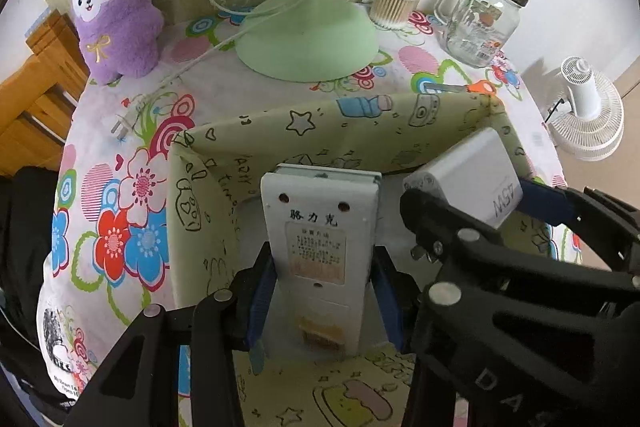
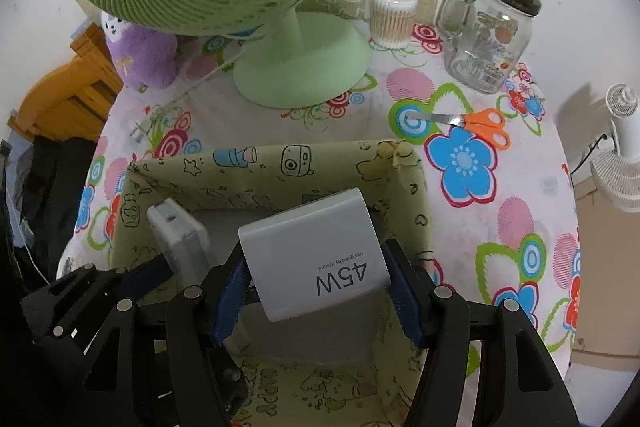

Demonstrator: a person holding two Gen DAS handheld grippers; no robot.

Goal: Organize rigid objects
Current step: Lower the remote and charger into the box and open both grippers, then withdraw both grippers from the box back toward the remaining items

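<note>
My left gripper (image 1: pixel 320 291) is shut on a white rectangular device (image 1: pixel 320 247) with a label and Chinese characters, held over the inside of a pale green fabric storage box (image 1: pixel 304 131). My right gripper (image 2: pixel 316 291) is shut on a white 45W charger (image 2: pixel 316 259), also held over the inside of the box (image 2: pixel 280 163). The charger and right gripper show at the right of the left wrist view (image 1: pixel 472 179). The white device shows at the left of the right wrist view (image 2: pixel 180 235).
On the flowered tablecloth (image 2: pixel 500 227) stand a green desk fan (image 2: pixel 300 67), a purple plush toy (image 1: pixel 116 7), a cotton-swab tub (image 2: pixel 394 15) and a glass jar with a green cap (image 2: pixel 492 39). Orange scissors (image 2: pixel 480 123) lie behind the box. A white fan (image 1: pixel 588 111) stands off the table.
</note>
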